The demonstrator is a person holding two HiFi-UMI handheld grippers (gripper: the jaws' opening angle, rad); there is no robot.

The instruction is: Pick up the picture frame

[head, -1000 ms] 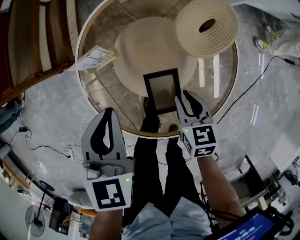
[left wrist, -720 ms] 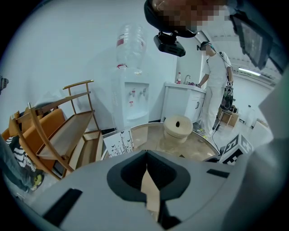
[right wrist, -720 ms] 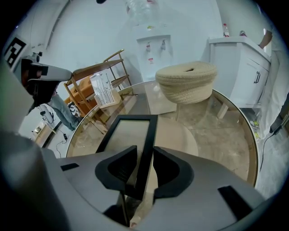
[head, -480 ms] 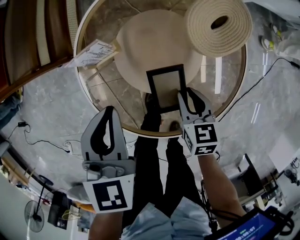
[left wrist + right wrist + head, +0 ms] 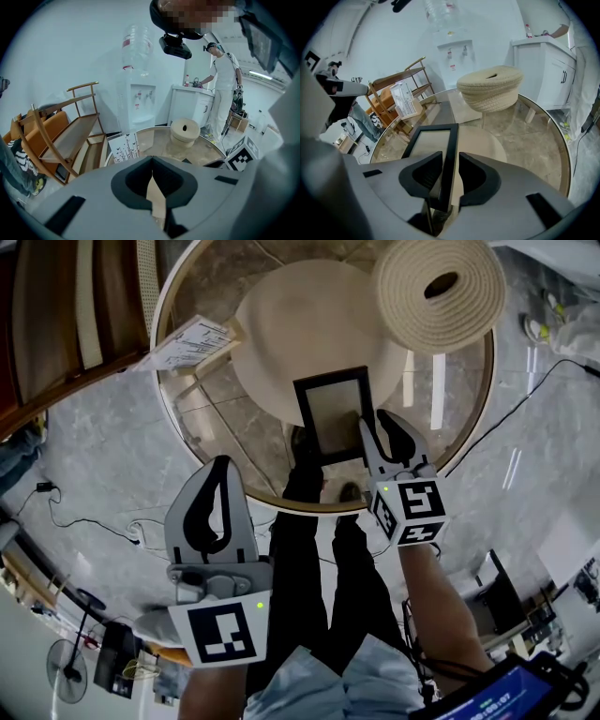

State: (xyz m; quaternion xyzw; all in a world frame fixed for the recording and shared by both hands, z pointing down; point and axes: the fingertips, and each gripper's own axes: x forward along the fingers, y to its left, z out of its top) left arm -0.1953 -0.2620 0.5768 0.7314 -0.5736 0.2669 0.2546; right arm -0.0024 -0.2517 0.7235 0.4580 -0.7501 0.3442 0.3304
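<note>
Glass with a brassy rim makes up the round table (image 5: 192, 296), the biggest thing here, and a cream disc (image 5: 291, 324) shows pale at its middle. Off its left side stands a wooden rack (image 5: 56, 324), and at the far right of the tabletop sits a fat woven coil (image 5: 469, 296) with a hole in its centre. The black picture frame (image 5: 333, 413) lies on the near half of the table over the cream disc, well apart from the coil and from the printed leaflet (image 5: 192, 343) at the left rim. What has changed in the last second is small but it matters. The right gripper (image 5: 380, 423) has crept forward from the near corner along the picture frame's right side, so that side now runs deep between its jaws. Seen from the gripper itself, the dark rail (image 5: 447, 140) fills the slot and the right gripper (image 5: 450, 164) looks pinched onto it, one jaw on each face. I'd say the grip is made and the lift is what comes next, though I cannot tell whether the far edge has left the glass yet. A hold on one rail alone may let it swing. The left gripper (image 5: 220, 470) has hardly stirred, hanging below the near rim with its tips pressed together on nothing.
</note>
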